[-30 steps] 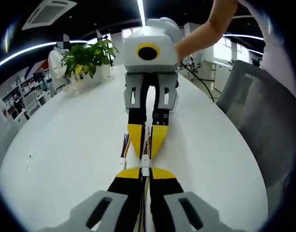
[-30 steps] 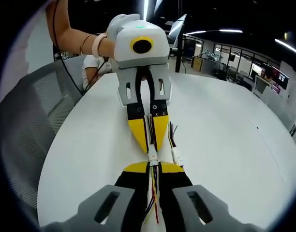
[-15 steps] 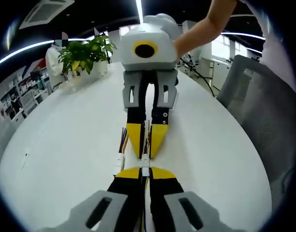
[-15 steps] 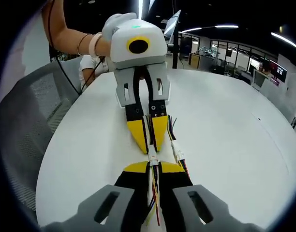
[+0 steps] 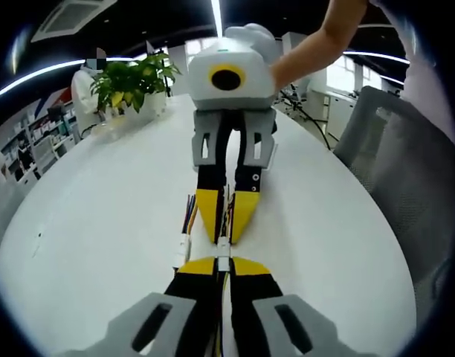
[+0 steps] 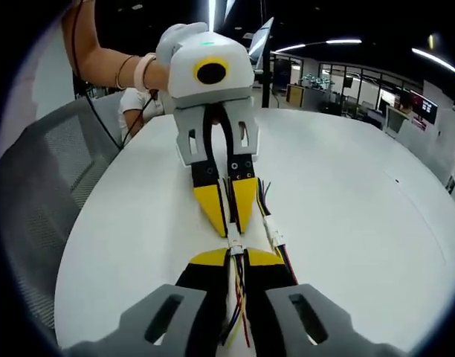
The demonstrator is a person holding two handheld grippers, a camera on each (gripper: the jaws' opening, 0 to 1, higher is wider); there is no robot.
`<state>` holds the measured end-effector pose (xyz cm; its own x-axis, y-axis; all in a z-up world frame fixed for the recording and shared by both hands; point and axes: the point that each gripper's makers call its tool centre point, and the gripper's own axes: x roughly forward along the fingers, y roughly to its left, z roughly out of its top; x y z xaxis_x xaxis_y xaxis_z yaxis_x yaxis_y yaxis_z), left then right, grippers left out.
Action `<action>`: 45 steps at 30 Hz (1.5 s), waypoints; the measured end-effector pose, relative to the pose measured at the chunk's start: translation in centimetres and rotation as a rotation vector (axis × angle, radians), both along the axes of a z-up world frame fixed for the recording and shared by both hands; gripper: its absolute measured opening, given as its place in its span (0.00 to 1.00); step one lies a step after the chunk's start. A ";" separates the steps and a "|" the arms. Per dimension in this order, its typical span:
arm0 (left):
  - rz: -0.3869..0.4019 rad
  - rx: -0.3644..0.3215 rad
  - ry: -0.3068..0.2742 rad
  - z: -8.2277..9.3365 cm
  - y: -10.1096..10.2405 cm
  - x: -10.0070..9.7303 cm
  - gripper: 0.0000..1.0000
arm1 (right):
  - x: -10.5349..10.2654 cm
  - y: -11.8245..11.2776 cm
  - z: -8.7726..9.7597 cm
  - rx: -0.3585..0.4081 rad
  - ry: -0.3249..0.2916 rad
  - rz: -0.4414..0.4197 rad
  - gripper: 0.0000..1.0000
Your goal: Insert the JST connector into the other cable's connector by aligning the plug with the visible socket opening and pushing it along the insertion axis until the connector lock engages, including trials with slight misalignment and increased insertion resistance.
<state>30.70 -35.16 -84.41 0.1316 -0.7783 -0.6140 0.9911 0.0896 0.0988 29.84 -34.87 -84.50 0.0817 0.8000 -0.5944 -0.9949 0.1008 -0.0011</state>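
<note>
My left gripper (image 5: 223, 263) is shut on a cable with multicoloured wires, whose white JST connector (image 5: 223, 249) pokes out past its yellow tips. Facing it tip to tip, my right gripper (image 5: 224, 236) is shut on the other cable's connector. In the right gripper view, my right gripper (image 6: 235, 257) holds its white connector (image 6: 233, 246) with red and yellow wires trailing back between the jaws. The left gripper (image 6: 230, 229) meets it from the far side. The two connectors touch end to end just above the white table (image 5: 94, 223); I cannot tell whether they are locked together.
A spare cable with a white connector (image 5: 183, 246) lies on the table beside the tips, also seen as a spare cable (image 6: 275, 238). A potted plant (image 5: 134, 82) stands at the far edge. A grey mesh chair (image 5: 406, 171) is beside the table. A person's arm (image 6: 108, 59) holds the facing gripper.
Both views have shifted only slightly. The grippers stay tip to tip with the connectors between them, and the spare cable has not moved.
</note>
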 end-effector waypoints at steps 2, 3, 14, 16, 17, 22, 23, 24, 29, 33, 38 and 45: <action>0.004 -0.002 0.005 0.0 0.0 0.0 0.00 | 0.0 0.0 0.0 0.004 0.007 -0.008 0.04; 0.005 -0.003 0.008 0.0 0.0 -0.1 0.00 | 0.0 0.0 0.0 0.006 0.008 -0.010 0.05; 0.018 0.003 0.015 0.0 0.2 -0.4 0.00 | -0.1 0.0 -0.3 0.000 0.008 -0.015 0.07; 0.022 0.009 0.015 0.0 0.4 -0.4 0.00 | -0.2 -0.1 -0.3 0.000 0.013 -0.017 0.07; 0.024 0.012 0.015 0.0 0.4 -0.4 0.00 | -0.2 -0.1 -0.3 0.000 0.013 -0.018 0.07; 0.051 0.010 0.015 0.2 0.8 -0.3 0.03 | 0.0 -0.3 0.5 0.028 0.013 -0.056 0.08; 0.055 0.009 0.015 0.2 0.8 -0.3 0.04 | 0.0 -0.3 0.6 0.032 0.012 -0.062 0.08; 0.063 0.006 0.014 0.4 0.9 -0.3 0.04 | -0.1 -0.4 0.8 0.037 0.011 -0.070 0.08; 0.117 -0.019 0.015 1.2 1.2 -0.3 0.07 | -0.6 -0.5 1.9 0.066 0.025 -0.119 0.14; 0.153 -0.041 0.020 2.0 1.5 -0.6 0.10 | -1.7 -0.4 2.6 0.079 0.020 -0.132 0.15; 0.192 -0.070 0.015 3.2 1.7 -1.2 0.14 | -2.7 -0.2 3.6 0.103 0.020 -0.150 0.16; 0.246 -0.090 0.016 4.5 1.9 -1.8 0.19 | -3.6 -0.1 4.9 0.125 0.006 -0.160 0.17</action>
<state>28.90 -33.29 -79.91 0.3147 -0.7757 -0.5471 0.9397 0.3361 0.0641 26.22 -35.02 -79.58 0.2104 0.8445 -0.4925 -0.9661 0.2567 0.0275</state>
